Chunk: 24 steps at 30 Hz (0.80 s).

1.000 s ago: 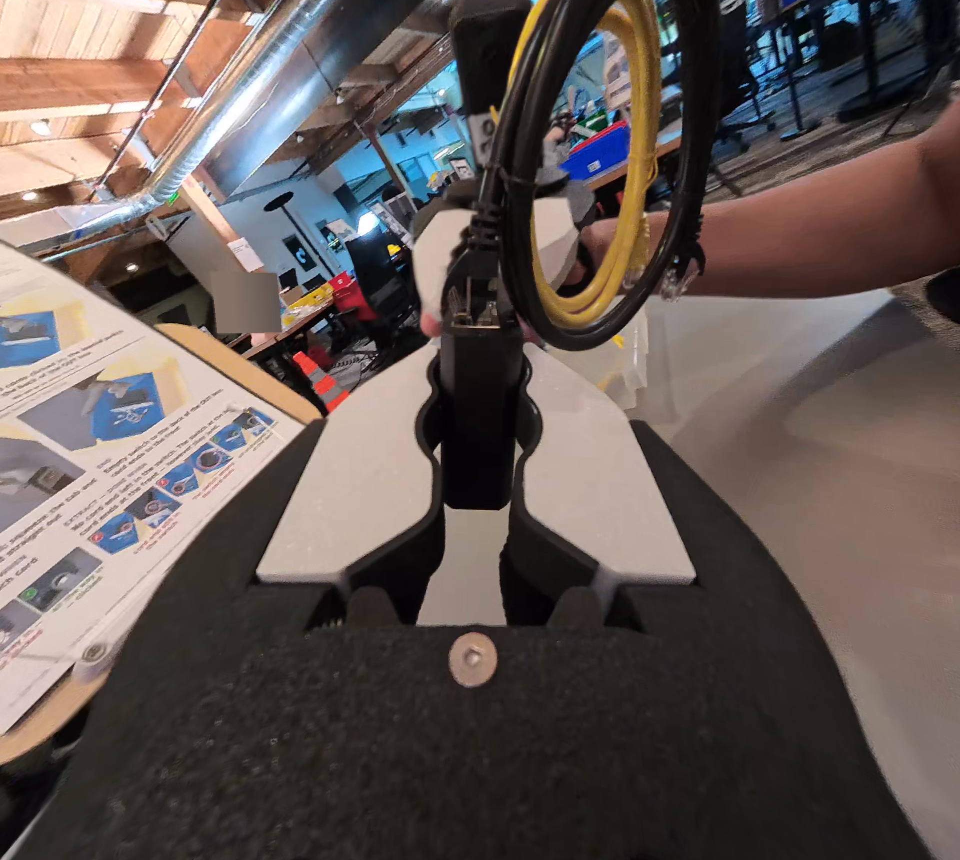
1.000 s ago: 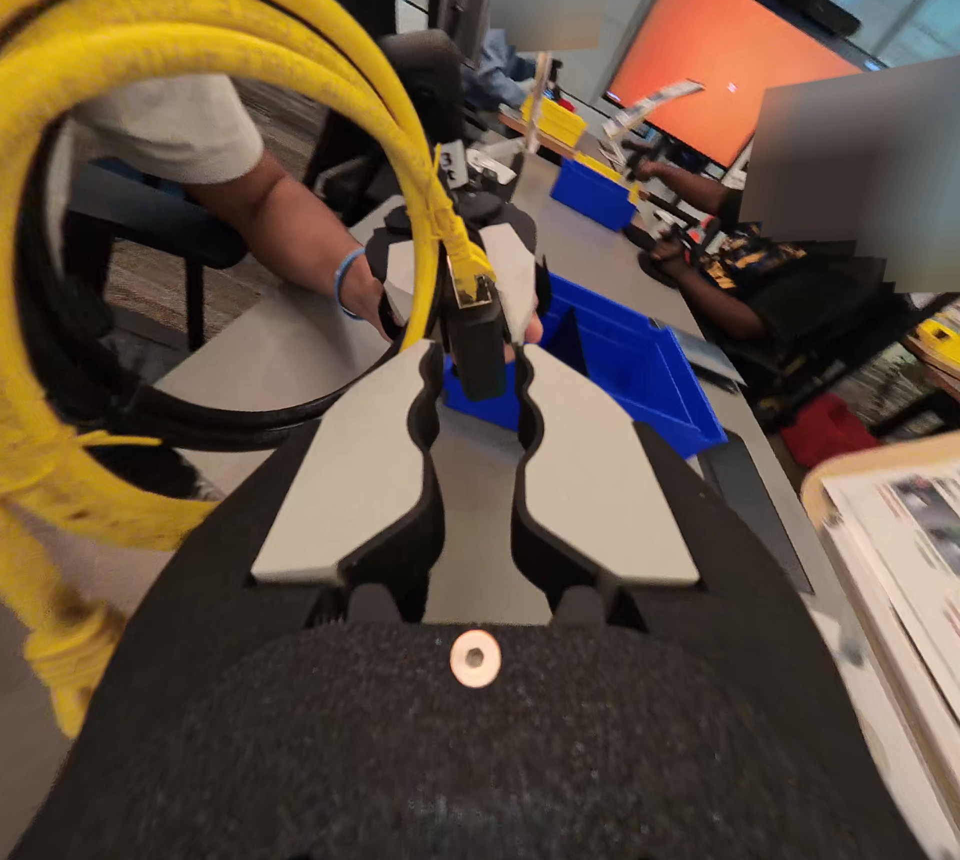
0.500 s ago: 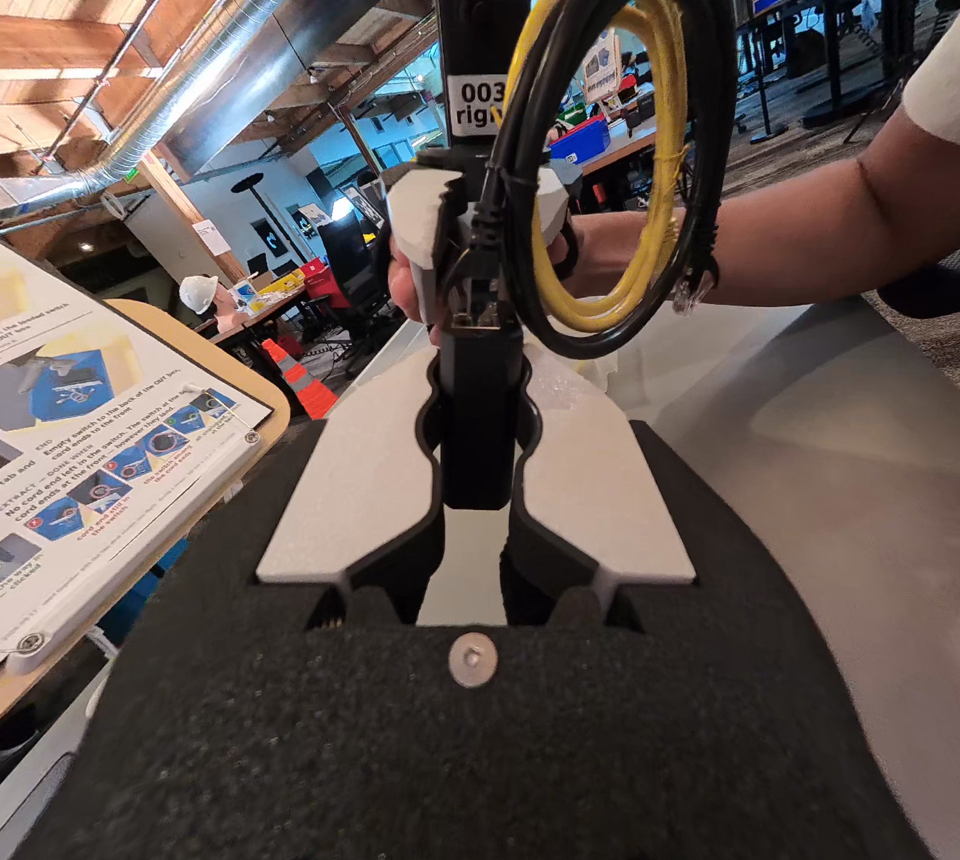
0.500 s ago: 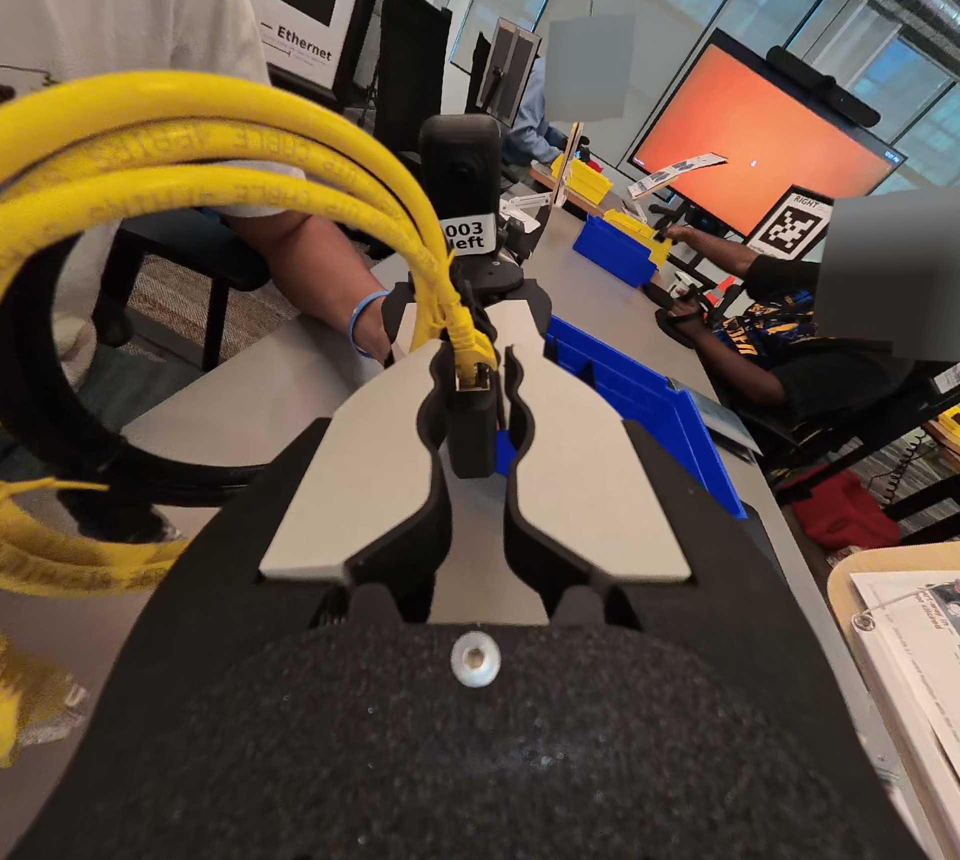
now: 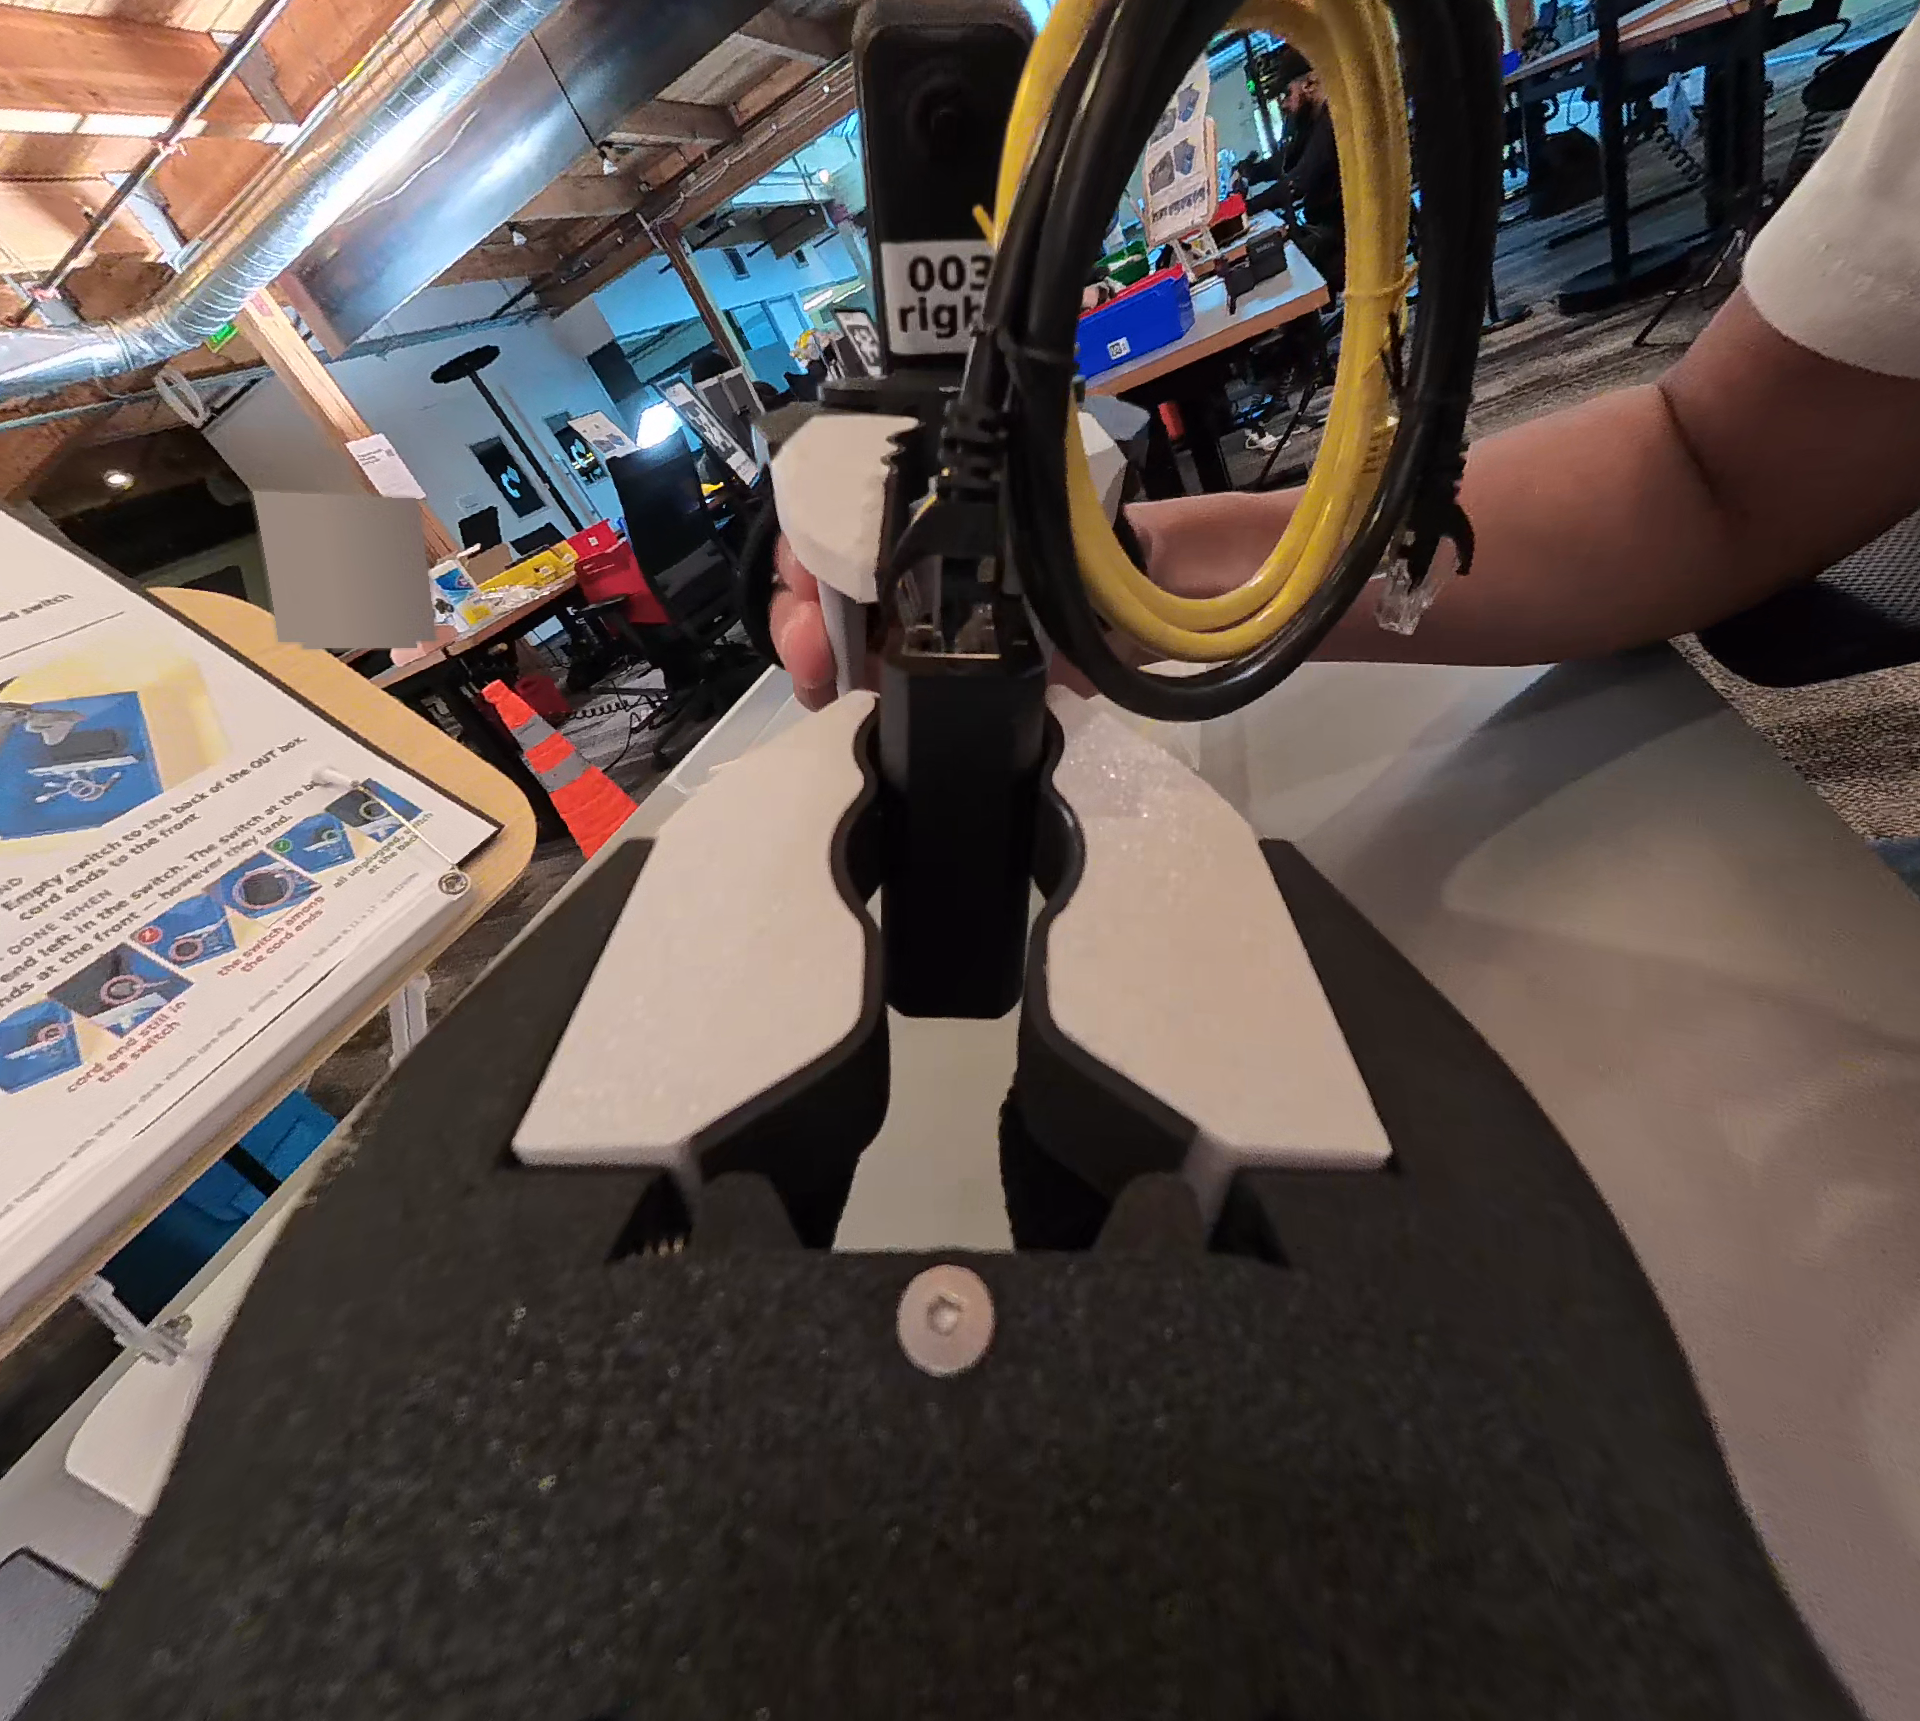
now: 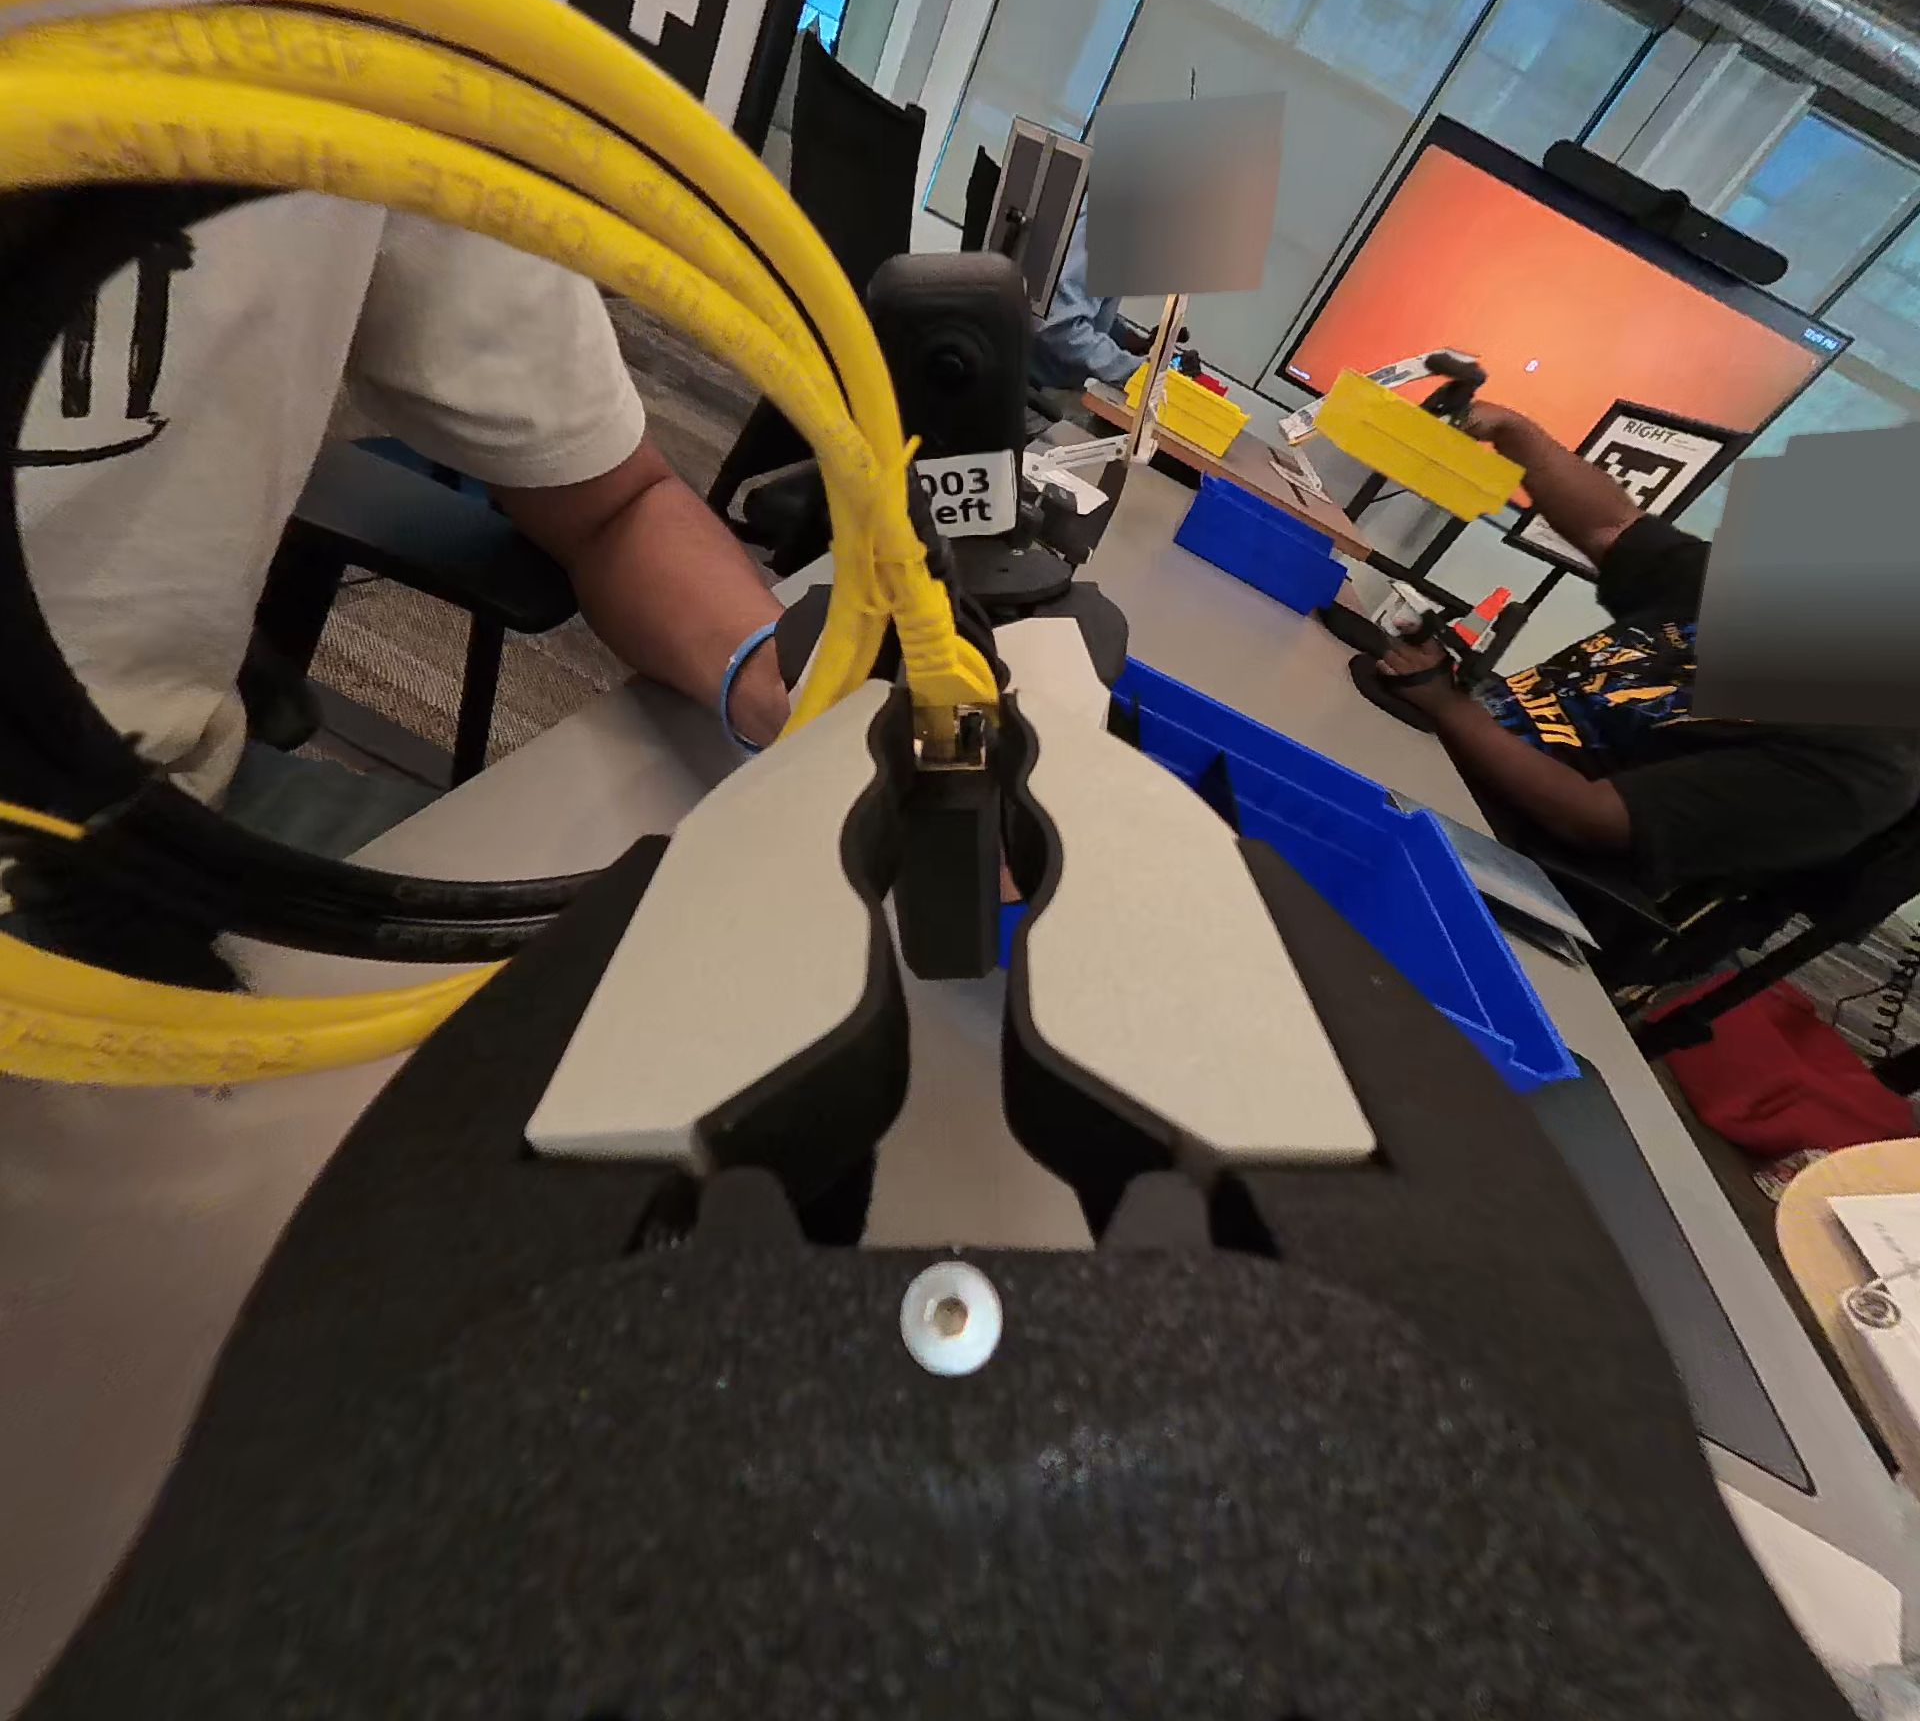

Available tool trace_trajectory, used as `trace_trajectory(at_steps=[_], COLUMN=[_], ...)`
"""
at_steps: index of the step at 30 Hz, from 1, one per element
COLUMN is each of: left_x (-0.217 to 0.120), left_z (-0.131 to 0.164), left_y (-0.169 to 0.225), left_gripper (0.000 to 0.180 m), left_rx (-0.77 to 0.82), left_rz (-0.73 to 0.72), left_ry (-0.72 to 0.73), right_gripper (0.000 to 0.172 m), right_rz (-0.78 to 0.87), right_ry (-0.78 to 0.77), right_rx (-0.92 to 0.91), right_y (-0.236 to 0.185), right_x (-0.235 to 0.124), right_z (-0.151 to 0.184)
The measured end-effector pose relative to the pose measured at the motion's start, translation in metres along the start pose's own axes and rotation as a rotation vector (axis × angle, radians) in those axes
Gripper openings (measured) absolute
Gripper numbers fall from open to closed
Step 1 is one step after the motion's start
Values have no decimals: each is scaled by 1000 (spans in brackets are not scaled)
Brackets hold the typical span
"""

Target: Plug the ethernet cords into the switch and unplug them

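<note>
My left gripper is shut on a narrow black switch and holds it above the grey table. A black cord is plugged into the switch's far end. Its coil hangs there with a yellow cord's coil, and a loose clear plug dangles. The right gripper faces mine at that end. In the right wrist view my right gripper is shut on the yellow plug seated in the switch. The yellow coil and black coil loop off to the left.
A blue bin lies on the table behind the switch. An instruction board stands at the left. The person's arm reaches in from the right. Another person sits across the table. An orange cone stands on the floor. Both grippers' tips are close together, under 4 cm apart.
My right gripper's fingers moved forward along the switch and closed in on the yellow plug. The left gripper kept its hold on the switch, which tilted a little.
</note>
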<state>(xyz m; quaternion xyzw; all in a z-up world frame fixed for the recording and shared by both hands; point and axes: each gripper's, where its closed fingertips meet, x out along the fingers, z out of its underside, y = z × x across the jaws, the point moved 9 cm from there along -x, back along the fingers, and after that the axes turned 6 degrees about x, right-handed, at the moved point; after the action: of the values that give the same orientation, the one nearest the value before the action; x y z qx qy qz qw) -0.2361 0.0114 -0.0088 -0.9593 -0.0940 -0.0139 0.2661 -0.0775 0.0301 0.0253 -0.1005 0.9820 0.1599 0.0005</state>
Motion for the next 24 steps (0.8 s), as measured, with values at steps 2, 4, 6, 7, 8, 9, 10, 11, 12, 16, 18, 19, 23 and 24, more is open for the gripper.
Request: trace_trajectory(at_steps=[2, 4, 6, 7, 8, 9, 10, 11, 12, 16, 18, 19, 23, 24], left_x=[0, -1, -1, -1, -2, -2, -2, -2, -2, -1, -1, -1, -2, -2], left_z=[2, 3, 3, 3, 3, 3, 3, 3, 2, 5, 7, 7, 7, 7], left_y=[-2, -3, -3, -3, -3, -3, -3, -3, -2, -2, -2, -2, -4, -5], left_gripper=[24, 24, 24, 25, 24, 24, 24, 25, 24, 24, 24, 24, 24, 24], left_rx=[-22, -33, -45, -50, -50, -53, -56, -54, -50, -59, -71, -66, -66, -68], left_rz=[11, 15, 21, 25, 22, 23, 32, 36, 37, 37, 35, 33, 14, 12], left_ry=[-11, -13, -6, -3, -2, -2, 5, 6, 6, -14, -23, -27, -43, -43], right_gripper=[14, 14, 14, 14, 13, 13, 13, 13, 12, 12, 11, 12, 12, 12], right_rz=[17, 23, 25, 20, 14, 11, 3, -8, -9, -13, -22, -30, -15, -14], right_ry=[7, 22, 46, 53, 55, 46, 34, 25, 15, -4, 4, 11, 22, 23], right_rx=[-6, -1, -7, -4, 4, 10, 18, 13, 0, 33, 70, 75, 76, 90], right_y=[1, 1, 1, 1, 1, 2, 2, 2, 2, 2, 4, 5, 8, 9], right_x=[0, 0, 2, 2, 3, 3, 4, 5, 5, 5, 4, 4, 3, 3], right_z=[2, 5, 7, 7, 7, 7, 5, 4, 3, 4, 8, 9, 10, 9])
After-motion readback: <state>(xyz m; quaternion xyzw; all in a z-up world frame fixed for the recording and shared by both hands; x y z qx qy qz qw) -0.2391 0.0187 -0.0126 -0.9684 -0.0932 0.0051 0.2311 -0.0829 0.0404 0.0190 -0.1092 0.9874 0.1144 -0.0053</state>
